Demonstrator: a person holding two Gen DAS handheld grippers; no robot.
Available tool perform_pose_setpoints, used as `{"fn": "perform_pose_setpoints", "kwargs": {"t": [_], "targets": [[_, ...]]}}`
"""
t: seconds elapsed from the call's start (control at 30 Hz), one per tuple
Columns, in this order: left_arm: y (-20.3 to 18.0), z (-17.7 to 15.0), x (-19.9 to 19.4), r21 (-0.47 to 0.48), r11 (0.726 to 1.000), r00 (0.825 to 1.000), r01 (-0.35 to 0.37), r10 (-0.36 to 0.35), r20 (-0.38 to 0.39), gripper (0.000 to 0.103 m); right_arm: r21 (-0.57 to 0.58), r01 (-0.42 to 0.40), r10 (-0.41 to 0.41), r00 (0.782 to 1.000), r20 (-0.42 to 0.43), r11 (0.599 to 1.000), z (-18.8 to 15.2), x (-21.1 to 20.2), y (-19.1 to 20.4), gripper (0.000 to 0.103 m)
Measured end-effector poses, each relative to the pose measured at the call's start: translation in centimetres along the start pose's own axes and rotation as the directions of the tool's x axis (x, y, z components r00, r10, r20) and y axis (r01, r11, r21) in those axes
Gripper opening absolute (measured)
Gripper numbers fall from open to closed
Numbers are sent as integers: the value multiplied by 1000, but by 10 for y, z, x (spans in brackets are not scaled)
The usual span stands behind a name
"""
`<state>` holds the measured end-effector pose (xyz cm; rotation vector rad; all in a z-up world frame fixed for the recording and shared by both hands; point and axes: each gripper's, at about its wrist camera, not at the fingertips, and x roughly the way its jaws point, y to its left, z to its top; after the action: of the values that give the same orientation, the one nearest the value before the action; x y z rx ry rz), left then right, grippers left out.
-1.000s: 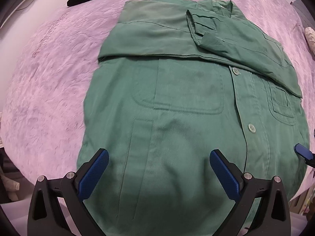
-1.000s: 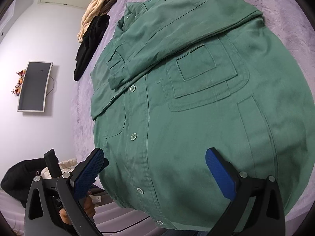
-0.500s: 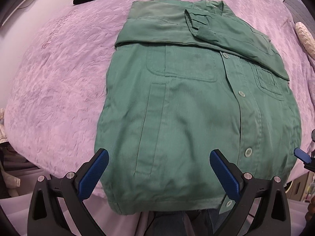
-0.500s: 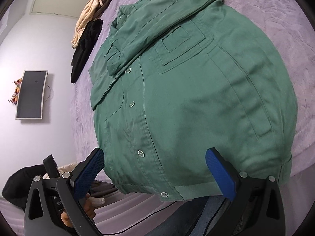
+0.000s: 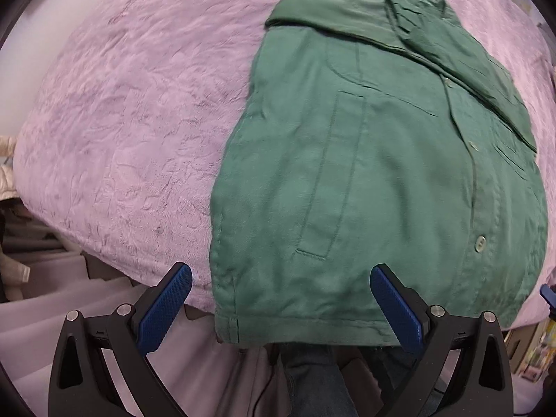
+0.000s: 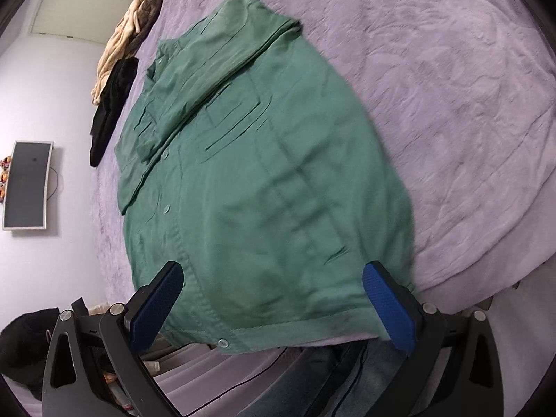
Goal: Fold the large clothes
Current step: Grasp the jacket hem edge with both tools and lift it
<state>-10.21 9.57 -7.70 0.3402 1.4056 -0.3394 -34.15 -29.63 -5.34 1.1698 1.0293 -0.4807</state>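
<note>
Left wrist view showed the green buttoned cotton shirt sleeves-folded on the lilac bedspread; both spread claws, left gripper and right gripper, held nothing; hem-to-collar fold seemingly remained.

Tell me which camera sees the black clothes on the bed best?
The right wrist view. The black clothes show there, lying by the far edge of the purple bed cover, beside a beige garment and beyond the green shirt. The left wrist view shows none of them, only shirt and cover.

Both wrist views look closely down across the shared green shirt hem.
</note>
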Motion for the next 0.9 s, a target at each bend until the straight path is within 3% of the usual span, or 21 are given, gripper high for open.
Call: {"fn": "perform_pose_setpoints", "kwargs": {"t": [0.13, 0.23, 0.3, 0.43, 0.57, 0.63, 0.77, 0.83, 0.9], "targets": [[10, 18, 11, -29, 999, 999, -29, 30, 29, 103, 23, 9, -9, 1000, 0, 1000, 28, 7, -32, 103], [20, 32, 22, -38, 999, 999, 19, -18, 31, 103, 67, -89, 94, 993, -74, 994, 32, 25, -52, 103], [27, 38, 35, -43, 997, 998, 70, -71, -1, 103, 88, -128, 140, 980, -139, 988, 24, 40, -60, 103], [38, 41, 46, -42, 988, 988, 149, -151, -35, 103, 56, -126, 136, 958, -252, 990, -6, 63, -62, 103], [42, 32, 43, 25, 983, 982, 181, -179, -63, 103, -5, -98, 93, 963, -252, 995, -31, 68, -53, 103], [41, 22, 44, 58, 982, 981, 181, -176, -81, 103, 49, -171, 178, 952, -250, 984, -33, 66, -48, 103], [43, 3, 48, 79, 978, 975, 194, -183, -123, 103, 95, -404, 415, 886, -208, 910, -37, 48, -24, 103], [43, -7, 51, 82, 973, 968, 215, -201, -152, 103, 100, -440, 451, 871, -196, 892, -39, 48, -15, 103], [39, -16, 55, 88, 969, 962, 229, -211, -175, 103, 112, -409, 423, 884, -198, 906, -41, 57, -11, 103]]}}
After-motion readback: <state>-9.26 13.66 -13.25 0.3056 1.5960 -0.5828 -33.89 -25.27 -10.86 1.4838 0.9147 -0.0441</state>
